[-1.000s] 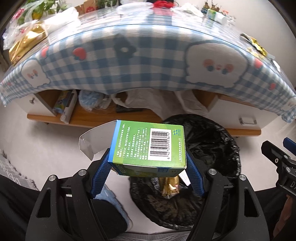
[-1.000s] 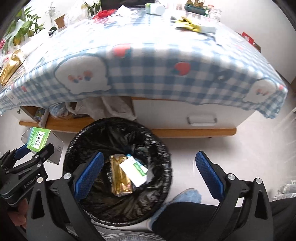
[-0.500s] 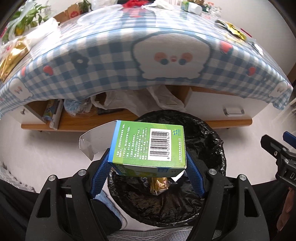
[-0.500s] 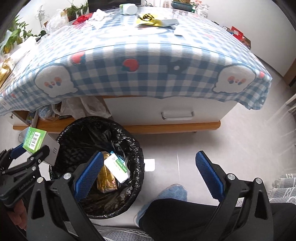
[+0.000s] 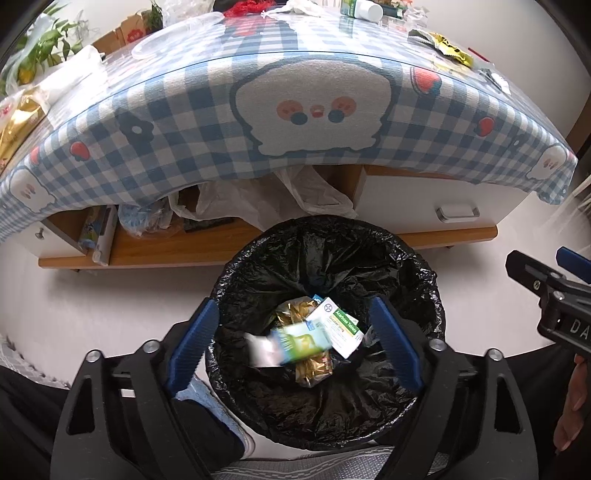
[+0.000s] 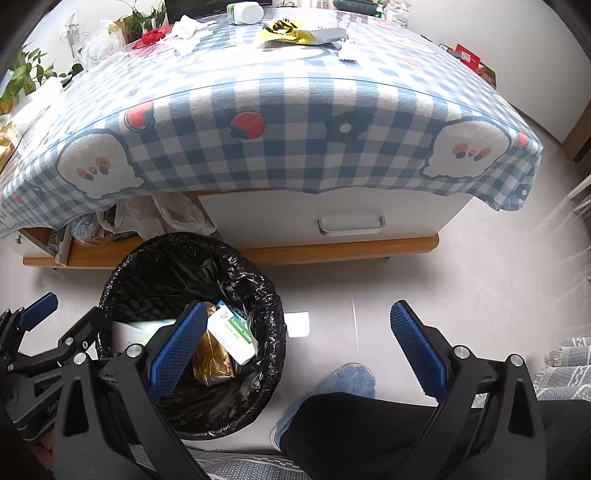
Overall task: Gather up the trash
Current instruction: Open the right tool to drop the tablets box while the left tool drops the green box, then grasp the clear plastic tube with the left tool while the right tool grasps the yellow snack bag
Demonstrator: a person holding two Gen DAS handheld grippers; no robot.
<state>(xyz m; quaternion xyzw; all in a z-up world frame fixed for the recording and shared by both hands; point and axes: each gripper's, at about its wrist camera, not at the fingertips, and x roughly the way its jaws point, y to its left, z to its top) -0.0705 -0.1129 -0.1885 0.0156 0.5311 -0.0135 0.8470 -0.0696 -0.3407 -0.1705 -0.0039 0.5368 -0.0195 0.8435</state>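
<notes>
My left gripper (image 5: 295, 339) is open and empty above the black-lined trash bin (image 5: 424, 266). The green box (image 5: 299, 341) is blurred, falling inside the bin onto a gold wrapper (image 5: 314, 369) and a white-green tablet box (image 5: 338, 328). My right gripper (image 6: 295, 350) is open and empty, to the right of the bin (image 6: 266, 288), over the floor. The left gripper shows at the left edge of the right wrist view (image 6: 55, 325). On the table lie a yellow wrapper (image 6: 284, 35), a white bottle (image 6: 245, 13) and white tissue (image 6: 188, 27).
The low table with blue checked cloth (image 5: 184, 122) stands behind the bin, with a drawer (image 6: 351, 225) and a shelf of bags (image 5: 240, 203). Plants (image 5: 44, 48) stand at the far left. My blue slipper (image 6: 332, 384) is on the floor beside the bin.
My left gripper has opened and let go of the green box, which drops into the bin. The right gripper has swung further right, still open.
</notes>
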